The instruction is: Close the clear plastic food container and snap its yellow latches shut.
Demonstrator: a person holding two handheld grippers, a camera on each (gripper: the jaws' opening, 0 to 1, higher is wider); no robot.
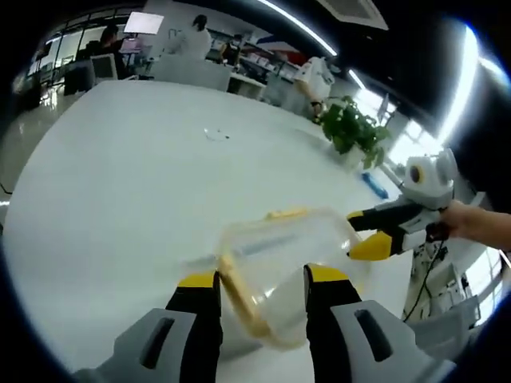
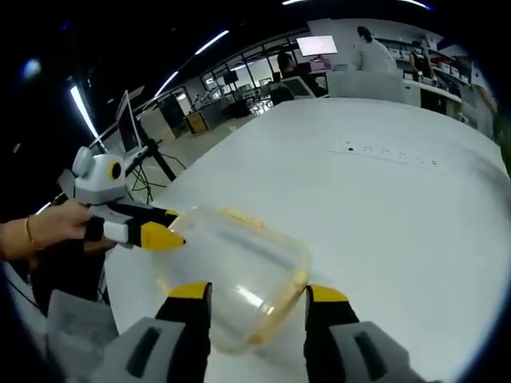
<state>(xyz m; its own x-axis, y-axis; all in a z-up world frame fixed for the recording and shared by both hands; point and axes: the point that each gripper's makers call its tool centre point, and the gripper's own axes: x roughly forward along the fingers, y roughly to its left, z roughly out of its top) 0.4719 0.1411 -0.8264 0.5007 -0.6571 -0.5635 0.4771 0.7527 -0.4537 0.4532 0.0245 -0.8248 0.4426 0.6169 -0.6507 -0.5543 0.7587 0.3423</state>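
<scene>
The clear container [image 1: 283,275] sits on the white surface [image 1: 120,199], between both grippers. In the left gripper view, its near end lies between the jaws of the left gripper [image 1: 262,291], which stand apart w/ the yellow-rimmed edge between them; I cannot tell if they touch it. The right gripper [image 1: 375,239] comes to the far end, yellow tips close together just beside the wall. In the right gripper view, its own jaws look spread around the container's end.

Judgement: lid seems on, latches not yet snapped. To do it well: keep one gripper steady against the box, press the yellow latch [image 1: 287,214] w/ the other tip, straight down, so the box does not slide.
</scene>
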